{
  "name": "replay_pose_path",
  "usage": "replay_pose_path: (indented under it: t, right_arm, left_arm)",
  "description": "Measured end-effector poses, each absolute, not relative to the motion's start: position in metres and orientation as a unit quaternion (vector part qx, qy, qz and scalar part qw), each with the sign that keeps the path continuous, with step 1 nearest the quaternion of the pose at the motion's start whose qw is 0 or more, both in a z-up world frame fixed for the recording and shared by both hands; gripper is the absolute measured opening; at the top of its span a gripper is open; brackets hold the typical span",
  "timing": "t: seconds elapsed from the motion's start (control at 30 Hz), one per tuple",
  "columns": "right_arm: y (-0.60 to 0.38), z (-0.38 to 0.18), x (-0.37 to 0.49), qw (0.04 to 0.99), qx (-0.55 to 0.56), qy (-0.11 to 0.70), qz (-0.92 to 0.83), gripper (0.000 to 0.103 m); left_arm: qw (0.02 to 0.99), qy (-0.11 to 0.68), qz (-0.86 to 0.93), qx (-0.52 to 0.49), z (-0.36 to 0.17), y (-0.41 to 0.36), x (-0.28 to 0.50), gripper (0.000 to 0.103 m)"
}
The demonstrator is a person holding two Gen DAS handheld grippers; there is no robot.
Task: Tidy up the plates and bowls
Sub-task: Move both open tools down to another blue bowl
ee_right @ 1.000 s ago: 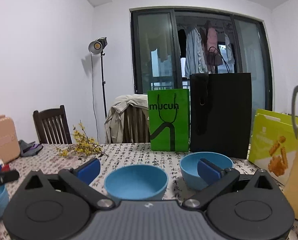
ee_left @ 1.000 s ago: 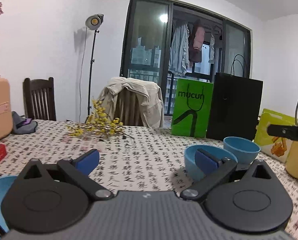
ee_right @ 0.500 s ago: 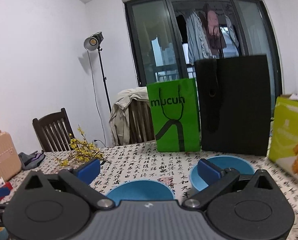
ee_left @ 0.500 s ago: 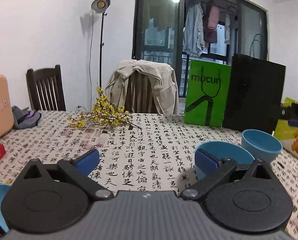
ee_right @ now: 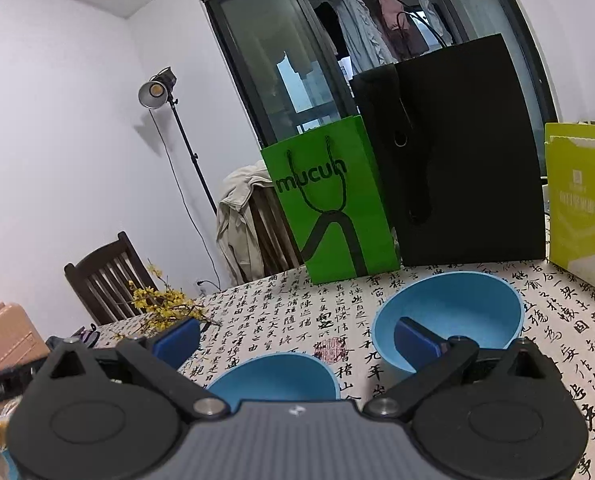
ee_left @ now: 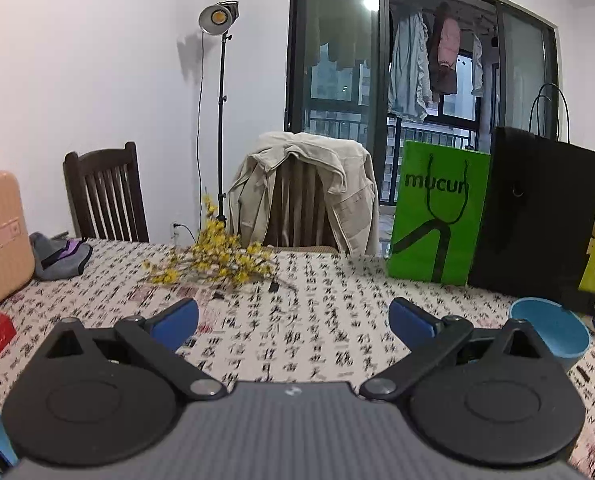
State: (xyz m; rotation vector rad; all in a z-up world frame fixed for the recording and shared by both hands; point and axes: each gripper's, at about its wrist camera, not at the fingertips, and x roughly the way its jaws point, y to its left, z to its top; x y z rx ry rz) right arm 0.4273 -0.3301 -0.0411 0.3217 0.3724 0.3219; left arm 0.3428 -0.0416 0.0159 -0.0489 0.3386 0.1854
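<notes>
Both your grippers are spread wide and hold nothing; the left gripper (ee_left: 293,316) hovers over bare tablecloth (ee_left: 297,304). Your right gripper (ee_right: 297,336) hangs above two blue bowls: near bowl (ee_right: 273,376), far bowl (ee_right: 457,312).

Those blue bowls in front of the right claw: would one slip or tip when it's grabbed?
The near blue bowl looks matte and thick-walled, so probably grippy and fairly sturdy. Its rounded sides might let it rock if pushed at the rim. The right claw is open and could pinch its wall.
</notes>
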Motion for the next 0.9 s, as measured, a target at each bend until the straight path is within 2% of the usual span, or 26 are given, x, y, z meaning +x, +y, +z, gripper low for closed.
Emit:
replay_pose_path:
  t: [0.23,0.47,0.6,0.7,0.8,0.9]
  right_arm:
    - [-0.331,-0.04,0.442,0.949,0.155,0.228,0.156,0.103]
    - [-0.315,-0.057,0.456,0.942,0.126,0.271,0.155,0.103]
    - [-0.309,-0.071,0.462,0.938,0.115,0.292,0.149,0.097]
    - [-0.303,-0.079,0.466,0.938,0.099,0.304,0.135,0.095]
    - [-0.295,-0.087,0.468,0.938,0.075,0.315,0.122,0.088]
    - [-0.289,-0.092,0.471,0.935,0.067,0.324,0.124,0.086]
  left_arm:
    - [0.978,0.198,0.066,-0.007,0.039,-0.068,0.377,0.103]
    - [0.945,0.319,0.062,-0.027,0.001,-0.082,0.429,0.103]
    - [0.925,0.373,0.064,-0.047,-0.027,-0.077,0.447,0.103]
    - [0.921,0.382,0.065,-0.04,-0.04,-0.079,0.452,0.103]
    - [0.92,0.386,0.06,-0.033,-0.049,-0.085,0.452,0.102]
    - [0.92,0.388,0.054,-0.023,-0.054,-0.089,0.453,0.098]
